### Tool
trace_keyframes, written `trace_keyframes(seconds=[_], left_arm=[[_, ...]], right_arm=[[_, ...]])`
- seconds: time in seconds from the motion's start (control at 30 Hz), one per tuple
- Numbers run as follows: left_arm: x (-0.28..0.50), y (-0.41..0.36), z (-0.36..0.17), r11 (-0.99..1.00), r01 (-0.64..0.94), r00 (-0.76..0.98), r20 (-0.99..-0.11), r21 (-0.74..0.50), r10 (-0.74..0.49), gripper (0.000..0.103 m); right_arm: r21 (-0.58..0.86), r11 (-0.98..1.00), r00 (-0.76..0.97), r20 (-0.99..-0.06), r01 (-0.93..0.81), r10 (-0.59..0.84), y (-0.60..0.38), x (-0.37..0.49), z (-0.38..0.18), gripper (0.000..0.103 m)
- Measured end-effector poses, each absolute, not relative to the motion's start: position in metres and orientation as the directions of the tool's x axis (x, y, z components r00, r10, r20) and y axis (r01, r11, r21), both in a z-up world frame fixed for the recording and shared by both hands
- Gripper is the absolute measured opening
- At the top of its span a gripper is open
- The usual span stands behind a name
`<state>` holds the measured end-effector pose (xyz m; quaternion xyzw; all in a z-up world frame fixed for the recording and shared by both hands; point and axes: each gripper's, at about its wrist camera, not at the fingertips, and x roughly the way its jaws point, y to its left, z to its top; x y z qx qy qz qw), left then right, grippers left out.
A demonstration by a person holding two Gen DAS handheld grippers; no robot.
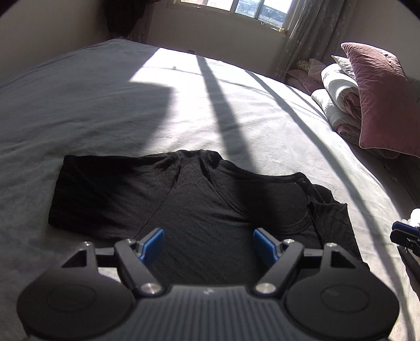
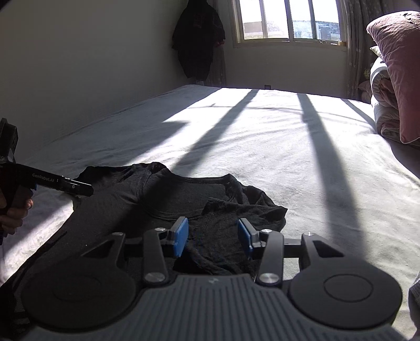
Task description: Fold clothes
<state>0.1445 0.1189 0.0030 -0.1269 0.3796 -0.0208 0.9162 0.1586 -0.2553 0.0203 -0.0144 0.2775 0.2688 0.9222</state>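
Observation:
A black T-shirt [image 1: 183, 199] lies flat on the grey bed sheet [image 1: 105, 110], neckline toward the window. Its left side ends in a straight folded edge, and its right sleeve [image 1: 333, 217] is bunched up. My left gripper [image 1: 208, 244] hovers over the shirt's body, open, with nothing between its blue pads. In the right wrist view the shirt [image 2: 162, 199] lies ahead. My right gripper [image 2: 213, 236] stands open above the crumpled sleeve [image 2: 236, 217], and the pads do not press the cloth. The left gripper [image 2: 78, 188], held by a hand, shows at the left edge.
A pink pillow [image 1: 380, 99] and a rolled white duvet [image 1: 338, 99] sit at the bed's right end. A dark coat [image 2: 199, 39] hangs in the corner by the window [image 2: 288, 21]. Sunlit sheet stretches beyond the shirt, and the bed's edge curves down on the right.

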Motion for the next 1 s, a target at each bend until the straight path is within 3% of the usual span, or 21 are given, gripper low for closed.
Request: trace_keyframes(seconds=[0.47, 0.57, 0.7, 1.0], left_arm=[[0.133, 0.237, -0.032, 0.862, -0.394, 0.692, -0.72, -0.319, 0.05, 0.077], [0.13, 0.253, -0.039, 0.839, -0.434, 0.714, -0.693, -0.327, 0.1, 0.075], [0.129, 0.268, -0.044, 0.8, -0.438, 0.749, -0.658, -0.41, 0.073, 0.072], [0.13, 0.274, -0.052, 0.763, -0.455, 0.767, -0.638, -0.458, 0.075, 0.042]], right_arm=[[0.16, 0.822, 0.673, -0.501, -0.546, 0.544, -0.142, 0.173, 0.049, 0.049], [0.19, 0.813, 0.645, -0.522, -0.551, 0.559, -0.112, 0.181, 0.042, 0.049], [0.213, 0.794, 0.6, -0.553, -0.57, 0.579, -0.073, 0.194, 0.032, 0.049], [0.328, 0.72, 0.464, -0.588, -0.612, 0.662, 0.013, 0.23, 0.012, 0.049]])
